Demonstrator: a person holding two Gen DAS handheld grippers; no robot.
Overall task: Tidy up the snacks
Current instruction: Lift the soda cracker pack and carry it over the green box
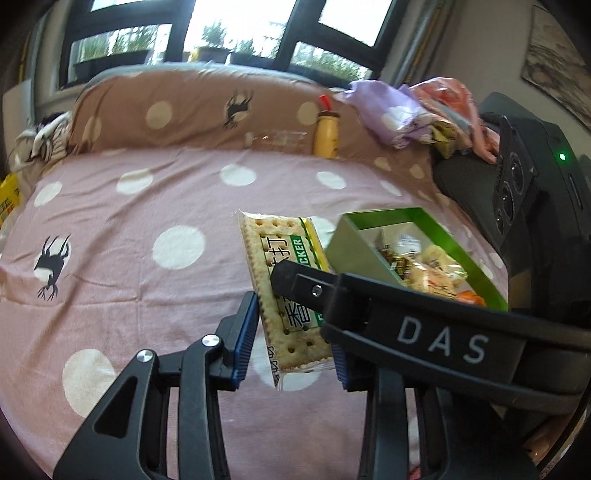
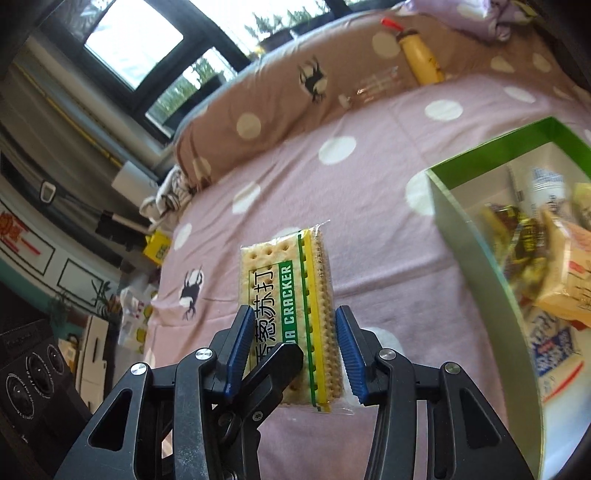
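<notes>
both hand-held grippers pinch one pack of soda crackers above a bed. the left gripper (image 1: 295,339) has its blue pads (image 1: 245,338) pressed against the lower end of the cracker pack (image 1: 280,266), which stands tilted between them, clear of the bedding. the right gripper (image 2: 291,354) clamps the same cracker pack (image 2: 288,295) from its own side, blue pads (image 2: 349,354) tight on the pack's edges. in each view a black finger of the other gripper crosses in front of the wrapper; in the left wrist view that finger carries the letters "das".

just to the right of the pack sits a green box (image 1: 461,236), lid off, holding a heap of other wrapped snacks (image 1: 424,266); the right wrist view shows the same green box (image 2: 469,236) beside the pack, blurred, with yellow and white packets inside. beneath everything lies a pink sheet with white dots (image 1: 147,206). a brown dotted pillow (image 1: 192,110) runs along the far edge, a yellow bottle with a red cap (image 1: 327,133) and a clear plastic bottle (image 1: 277,142) lying against it. crumpled lilac and pink cloth (image 1: 399,110) is piled at the far right. dark-framed windows (image 1: 288,29) with potted plants outside fill the background.
</notes>
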